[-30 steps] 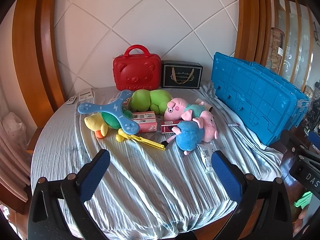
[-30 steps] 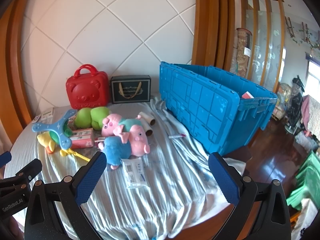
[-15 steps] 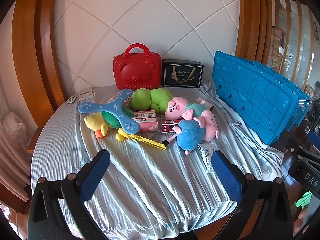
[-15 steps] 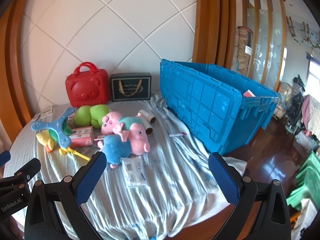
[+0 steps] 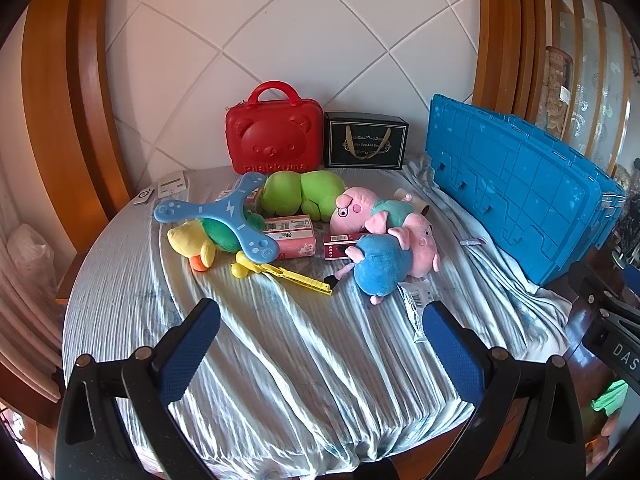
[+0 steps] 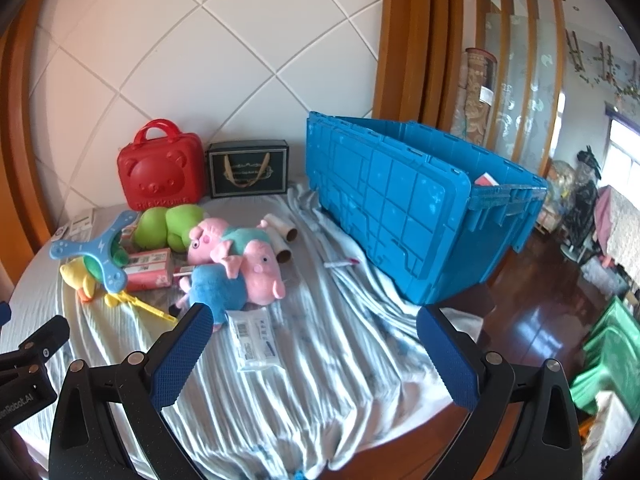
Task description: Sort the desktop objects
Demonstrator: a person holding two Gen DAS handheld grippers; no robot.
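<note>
Currently, the blue crate point(image 6: 400, 216) stands at the surface's point(image 5: 304, 352) right edge, plush toys point(image 5: 384, 240) lie mid-surface, and both left gripper point(image 5: 320, 344) and right gripper point(image 6: 316, 344) hover level at the near edge, fingers wide apart, empty.

Home living area: cloth-covered round table point(image 5: 120, 300), plush toys point(image 5: 384, 264), wood-trimmed padded wall point(image 5: 280, 32), polished wooden floor point(image 6: 536, 320).
</note>
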